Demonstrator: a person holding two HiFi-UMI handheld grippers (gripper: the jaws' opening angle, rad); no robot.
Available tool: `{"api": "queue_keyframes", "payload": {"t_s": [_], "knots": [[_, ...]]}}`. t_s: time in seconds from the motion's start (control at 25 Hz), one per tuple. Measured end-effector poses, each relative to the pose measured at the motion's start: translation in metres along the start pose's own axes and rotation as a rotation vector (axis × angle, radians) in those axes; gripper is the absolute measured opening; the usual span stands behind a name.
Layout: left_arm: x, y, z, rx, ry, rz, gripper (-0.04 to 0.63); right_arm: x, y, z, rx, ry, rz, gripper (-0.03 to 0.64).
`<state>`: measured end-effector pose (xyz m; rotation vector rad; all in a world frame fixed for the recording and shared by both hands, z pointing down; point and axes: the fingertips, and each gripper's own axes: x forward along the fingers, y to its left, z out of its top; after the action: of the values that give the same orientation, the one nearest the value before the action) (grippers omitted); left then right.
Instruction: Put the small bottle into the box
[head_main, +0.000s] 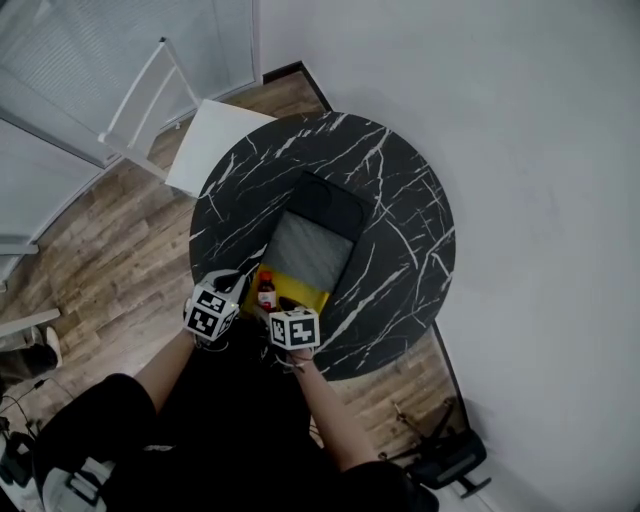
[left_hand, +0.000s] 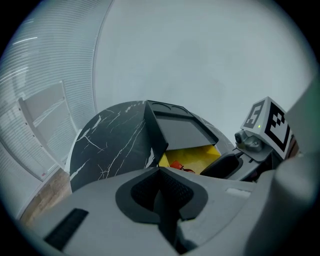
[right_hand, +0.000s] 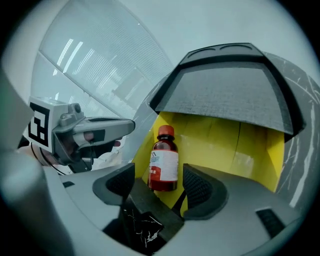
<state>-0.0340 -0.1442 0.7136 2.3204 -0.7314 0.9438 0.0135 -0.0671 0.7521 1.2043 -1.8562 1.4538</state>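
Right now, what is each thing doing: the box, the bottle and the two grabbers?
box, open.
bottle, capped, inside the box, not gripped.
right gripper, open, bottle between its jaws.
left gripper, shut, empty.

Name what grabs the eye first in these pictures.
The bright yellow inside of the open box, at the near edge of the round black marble table. A small red-capped bottle stands in it, between the open jaws of the right gripper, which do not press on it.
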Motion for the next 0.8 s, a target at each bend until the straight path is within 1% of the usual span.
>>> {"api": "queue_keyframes", "payload": {"t_s": [0.2, 0.28, 0.36, 0.4, 0.56, 0.68, 0.8], "knots": [[-0.01, -0.012, 0.003, -0.026, -0.023, 0.036, -0.002, -0.018, 0.001, -0.004, 0.018, -0.066, 0.065, 0.285], [-0.016, -0.016, 0.005, -0.026, -0.034, 0.058, -0.002, -0.026, 0.001, -0.008, -0.001, -0.087, 0.079, 0.285], [-0.021, -0.022, 0.008, -0.028, -0.045, 0.076, -0.002, -0.036, 0.0, -0.009, -0.043, -0.119, 0.091, 0.281], [-0.024, -0.026, 0.011, -0.027, -0.052, 0.081, -0.002, -0.042, -0.001, -0.009, -0.064, -0.144, 0.095, 0.257], [-0.035, -0.049, 0.017, -0.019, -0.079, 0.109, -0.002, -0.075, -0.006, -0.007, -0.142, -0.277, 0.08, 0.008], [-0.04, -0.068, 0.018, -0.021, -0.101, 0.128, -0.002, -0.093, -0.009, -0.007, -0.209, -0.329, 0.077, -0.003], [-0.042, -0.084, 0.02, -0.026, -0.135, 0.134, -0.002, -0.107, -0.006, -0.008, -0.25, -0.37, 0.115, -0.004]]}}
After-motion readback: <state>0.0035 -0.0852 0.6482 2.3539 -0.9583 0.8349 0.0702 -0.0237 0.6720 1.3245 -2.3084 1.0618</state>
